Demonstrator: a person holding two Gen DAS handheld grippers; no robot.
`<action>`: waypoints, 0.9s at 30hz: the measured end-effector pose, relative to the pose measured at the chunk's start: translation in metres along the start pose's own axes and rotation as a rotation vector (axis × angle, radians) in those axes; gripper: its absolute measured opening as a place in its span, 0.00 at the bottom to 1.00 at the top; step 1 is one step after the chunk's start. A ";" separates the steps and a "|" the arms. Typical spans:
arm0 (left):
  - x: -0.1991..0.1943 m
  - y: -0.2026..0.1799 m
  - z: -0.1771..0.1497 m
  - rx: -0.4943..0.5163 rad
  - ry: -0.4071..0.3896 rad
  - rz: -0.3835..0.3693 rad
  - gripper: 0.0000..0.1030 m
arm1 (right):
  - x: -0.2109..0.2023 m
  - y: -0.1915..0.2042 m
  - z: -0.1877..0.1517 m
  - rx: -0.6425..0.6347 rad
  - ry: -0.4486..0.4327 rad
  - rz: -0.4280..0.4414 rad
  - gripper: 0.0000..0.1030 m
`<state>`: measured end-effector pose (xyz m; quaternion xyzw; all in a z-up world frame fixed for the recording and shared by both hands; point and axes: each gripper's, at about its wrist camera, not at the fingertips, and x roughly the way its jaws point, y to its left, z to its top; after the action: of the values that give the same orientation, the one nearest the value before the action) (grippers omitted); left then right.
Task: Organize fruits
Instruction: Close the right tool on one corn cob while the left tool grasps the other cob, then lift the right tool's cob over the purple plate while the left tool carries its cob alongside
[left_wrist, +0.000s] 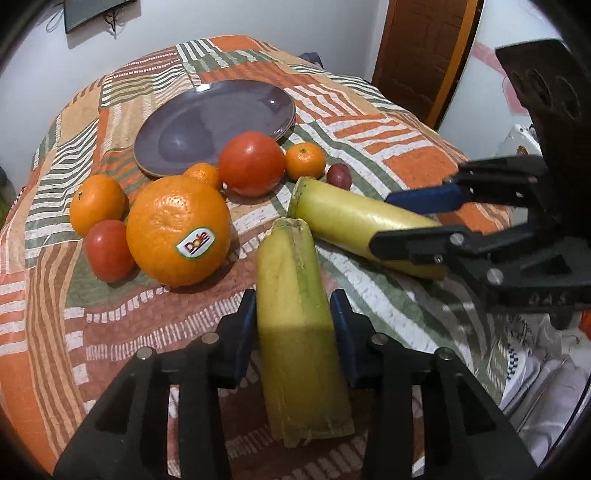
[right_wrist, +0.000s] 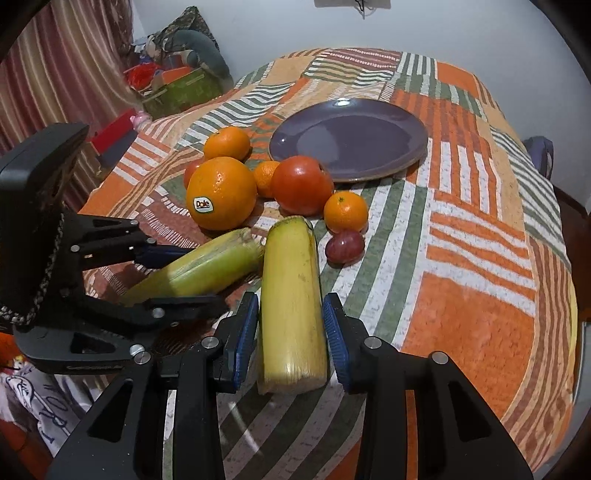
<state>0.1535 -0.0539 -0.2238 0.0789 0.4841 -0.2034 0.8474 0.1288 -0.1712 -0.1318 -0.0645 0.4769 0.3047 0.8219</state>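
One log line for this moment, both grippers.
left gripper: shut on near corn | right gripper: shut on far corn | plate: empty

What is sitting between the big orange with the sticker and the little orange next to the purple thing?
The big red tomato, touching the plate's rim, shows clearest in the right wrist view.

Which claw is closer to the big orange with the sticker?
Left. The left claw, around a yellow-green stalk piece, sits just beside the big orange. The right claw holds the other stalk piece, farther from it.
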 end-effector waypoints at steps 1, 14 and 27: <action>0.000 0.002 0.000 -0.002 0.008 0.002 0.38 | 0.002 0.000 0.001 -0.005 0.003 0.001 0.33; 0.008 0.005 0.007 -0.031 0.002 0.014 0.36 | 0.024 0.005 0.001 -0.023 0.020 -0.013 0.32; -0.043 0.008 0.027 -0.038 -0.122 0.031 0.36 | -0.021 -0.007 0.011 0.008 -0.092 -0.058 0.32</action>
<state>0.1588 -0.0444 -0.1736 0.0577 0.4341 -0.1852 0.8797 0.1331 -0.1817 -0.1097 -0.0607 0.4377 0.2816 0.8517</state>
